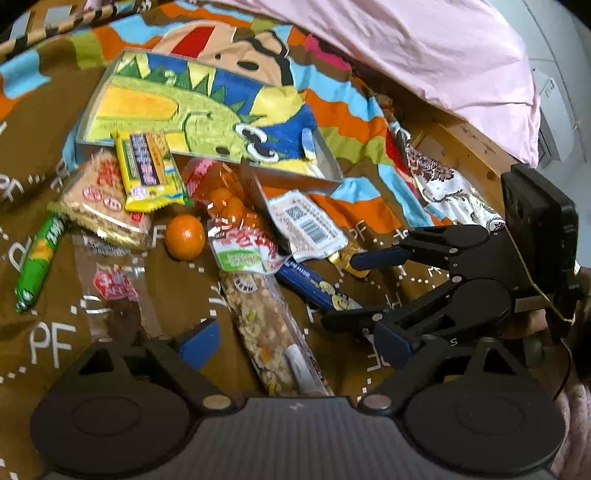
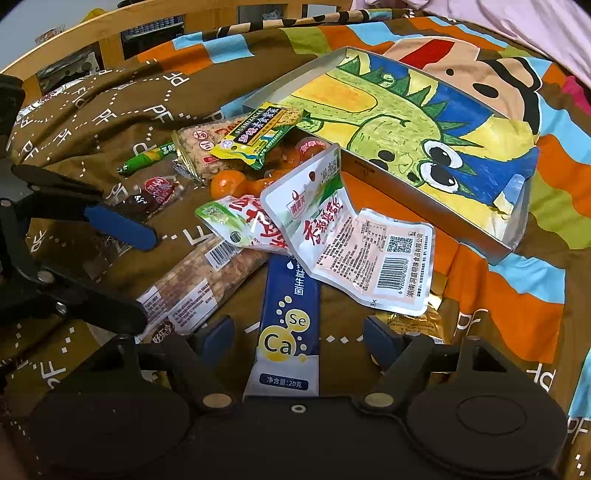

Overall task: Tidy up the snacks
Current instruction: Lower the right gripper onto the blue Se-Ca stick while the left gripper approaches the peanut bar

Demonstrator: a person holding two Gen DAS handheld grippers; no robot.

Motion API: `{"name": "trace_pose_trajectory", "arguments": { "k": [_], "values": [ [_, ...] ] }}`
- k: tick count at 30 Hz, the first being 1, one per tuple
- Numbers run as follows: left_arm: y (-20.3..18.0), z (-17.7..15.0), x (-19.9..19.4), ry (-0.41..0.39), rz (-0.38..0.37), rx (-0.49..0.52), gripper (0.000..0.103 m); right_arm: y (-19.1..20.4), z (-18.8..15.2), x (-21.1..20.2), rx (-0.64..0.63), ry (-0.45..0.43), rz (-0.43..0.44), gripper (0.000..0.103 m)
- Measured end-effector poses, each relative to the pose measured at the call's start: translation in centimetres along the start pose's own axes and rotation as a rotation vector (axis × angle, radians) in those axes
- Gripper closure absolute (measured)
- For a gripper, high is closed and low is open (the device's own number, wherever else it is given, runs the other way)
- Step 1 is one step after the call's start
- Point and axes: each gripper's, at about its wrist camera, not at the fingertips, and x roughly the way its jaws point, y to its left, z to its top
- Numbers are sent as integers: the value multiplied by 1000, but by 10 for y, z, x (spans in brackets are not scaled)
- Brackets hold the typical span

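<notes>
A pile of snacks lies on a brown bedspread beside a shallow box with a green dinosaur drawing [image 1: 192, 110] [image 2: 417, 147]. My left gripper [image 1: 299, 349] is open around a long clear nut bar [image 1: 269, 332]. My right gripper [image 2: 299, 338] is open around a blue "Se Ca" box [image 2: 286, 325], which also shows in the left wrist view [image 1: 314, 288]. The right gripper shows in the left wrist view [image 1: 343, 284]; the left one shows in the right wrist view [image 2: 125, 266]. A white barcode pouch [image 2: 369, 258], a yellow wafer pack [image 1: 147, 170] and a mandarin [image 1: 184, 236] lie in the pile.
A green tube [image 1: 37, 266] and a cracker pack [image 1: 99, 195] lie at the pile's left. A gold wrapper [image 2: 417, 325] lies by my right fingers. A pink duvet [image 1: 424, 51] bulges at the back right. A wooden bed rail [image 2: 110, 33] runs behind.
</notes>
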Motion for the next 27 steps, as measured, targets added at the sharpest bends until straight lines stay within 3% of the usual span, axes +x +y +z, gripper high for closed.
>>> {"name": "trace_pose_trajectory", "arguments": {
  "k": [5, 11, 24, 27],
  "values": [
    [3, 0, 14, 58, 64, -11, 27, 1, -1, 5, -6, 12, -14, 29],
    [-1, 3, 22, 75, 142, -12, 36, 3, -2, 7, -23, 14, -32, 31],
    [-29, 2, 40, 83, 281, 173, 32, 13, -5, 14, -115, 31, -94, 31],
    [-34, 1, 46, 92, 299, 217, 32, 15, -6, 15, -127, 28, -96, 36]
  ]
}}
